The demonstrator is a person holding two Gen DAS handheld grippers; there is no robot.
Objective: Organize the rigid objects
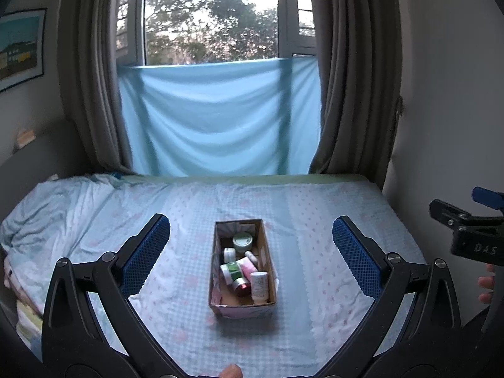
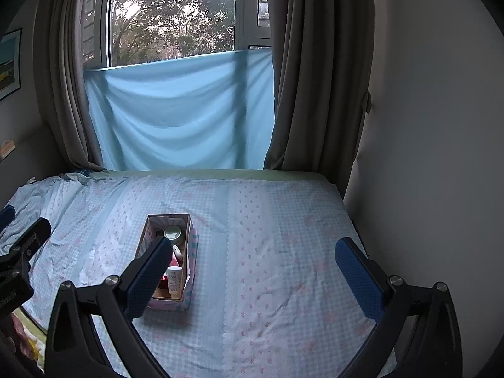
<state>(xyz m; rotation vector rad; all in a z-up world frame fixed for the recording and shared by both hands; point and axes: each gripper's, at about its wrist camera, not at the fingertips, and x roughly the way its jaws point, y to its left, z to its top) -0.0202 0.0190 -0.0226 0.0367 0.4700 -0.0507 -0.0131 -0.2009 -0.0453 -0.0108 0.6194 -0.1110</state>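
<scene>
A small cardboard box (image 1: 267, 305) stands on the bed, holding several cosmetic jars and bottles: a pale green-lidded jar (image 1: 242, 241) at the far end, a white bottle (image 1: 259, 286) and a red-capped jar (image 1: 242, 286) near the front. My left gripper (image 1: 250, 236) is open and empty, held above the bed with the box between its fingers in view. My right gripper (image 2: 253, 260) is open and empty, to the right of the box (image 2: 189, 252); its left finger (image 2: 148, 275) hides part of the contents. The white bottle (image 2: 174, 280) shows beside it.
The bed (image 1: 330, 283) has a light blue checked sheet with a crumpled part at left (image 1: 47, 214). A blue cloth (image 1: 220, 119) hangs over the window behind, flanked by grey curtains (image 1: 352, 94). A wall (image 2: 425, 126) runs along the bed's right side.
</scene>
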